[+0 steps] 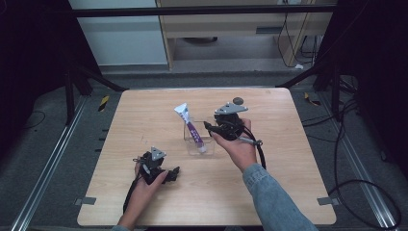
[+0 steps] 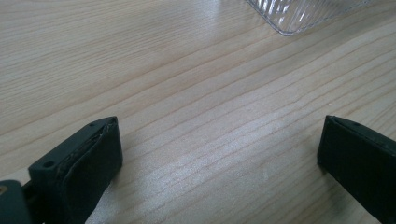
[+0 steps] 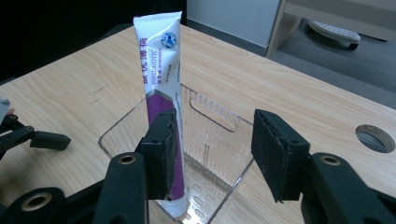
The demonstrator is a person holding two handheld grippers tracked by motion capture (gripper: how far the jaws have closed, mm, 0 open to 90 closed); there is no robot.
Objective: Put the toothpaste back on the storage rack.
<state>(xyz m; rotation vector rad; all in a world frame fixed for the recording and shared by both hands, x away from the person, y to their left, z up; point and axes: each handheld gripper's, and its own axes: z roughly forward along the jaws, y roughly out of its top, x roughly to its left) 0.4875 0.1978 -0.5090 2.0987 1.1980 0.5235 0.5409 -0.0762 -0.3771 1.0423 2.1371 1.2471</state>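
Two hand-held grippers over the table, both with jaws apart.

The left gripper [image 1: 174, 172] sits low at the near left, held in the left hand [image 1: 146, 185], its jaws spread wide and pointing right, with nothing between them; the forearm comes in from the near edge; the right gripper [image 1: 208, 126] is held farther off near the middle, in the right hand [image 1: 238, 147], jaws pointing left and part-way open, pads pressing on nothing; a denim sleeve covers that forearm.

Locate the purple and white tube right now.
The tube stands tilted in the clear bin at the table's centre in the high view, just left of the right gripper, whose open jaws aren't gripping it.
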